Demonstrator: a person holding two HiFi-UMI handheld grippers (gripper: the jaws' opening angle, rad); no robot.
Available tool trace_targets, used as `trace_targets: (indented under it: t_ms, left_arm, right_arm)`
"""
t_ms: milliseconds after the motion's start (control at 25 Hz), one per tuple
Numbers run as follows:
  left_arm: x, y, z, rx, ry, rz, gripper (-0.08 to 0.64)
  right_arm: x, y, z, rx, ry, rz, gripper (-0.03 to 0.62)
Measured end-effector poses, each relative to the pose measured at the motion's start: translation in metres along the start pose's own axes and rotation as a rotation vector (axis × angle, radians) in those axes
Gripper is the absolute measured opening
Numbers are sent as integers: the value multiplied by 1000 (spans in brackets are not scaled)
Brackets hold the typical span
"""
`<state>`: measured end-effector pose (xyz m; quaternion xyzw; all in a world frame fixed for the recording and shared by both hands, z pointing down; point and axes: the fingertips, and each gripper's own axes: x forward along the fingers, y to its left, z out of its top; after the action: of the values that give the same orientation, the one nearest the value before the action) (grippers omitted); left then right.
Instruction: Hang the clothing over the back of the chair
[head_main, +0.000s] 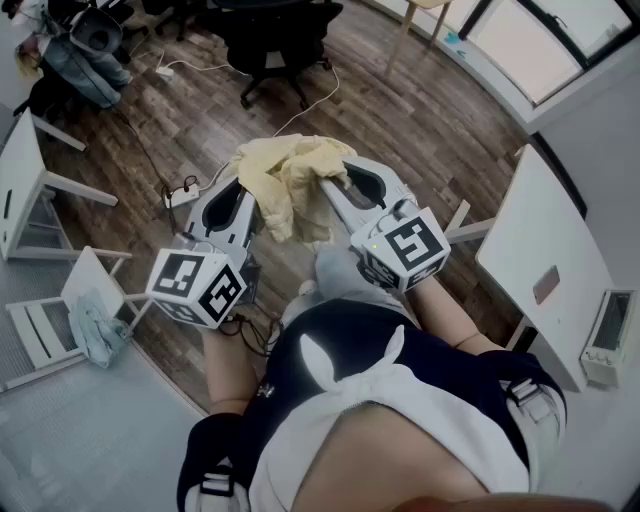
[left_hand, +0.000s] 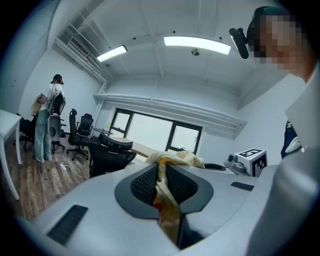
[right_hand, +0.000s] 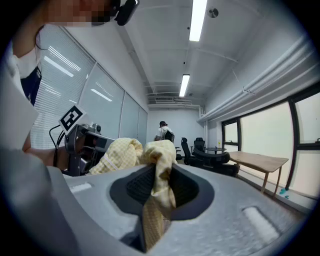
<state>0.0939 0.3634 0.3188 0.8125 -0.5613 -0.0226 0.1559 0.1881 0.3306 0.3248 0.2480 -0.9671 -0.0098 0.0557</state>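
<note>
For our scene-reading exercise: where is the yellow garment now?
The yellow garment hangs mid-frame in the head view, pinched by the left gripper and right gripper, above the wooden floor.

Open-plan office with desks, swivel chairs and a long run of windows.

A wood-plank floor (head_main: 420, 130) carries black swivel office chairs (head_main: 275, 45) and white desks (head_main: 545, 260). Strip lights (left_hand: 197, 44) run along a white ceiling. Dark-framed windows (left_hand: 150, 131) line one wall, glass partitions with blinds (right_hand: 107, 107) line the other, and a long wooden table (right_hand: 260, 161) stands beside the windows.
</note>
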Motion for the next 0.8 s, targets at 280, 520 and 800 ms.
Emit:
trace_targets:
  t_ms: [280, 520, 800]
  left_arm:
    - [26, 11, 2, 6, 8, -4, 51]
    - [75, 23, 15, 9, 26, 1, 51]
    - [116, 44, 24, 10, 30, 20, 51]
  right_arm:
    - [13, -24, -3, 6, 5, -11, 80]
    - [36, -70, -2, 15, 8, -2, 80]
    - [65, -110, -3, 27, 23, -2, 80]
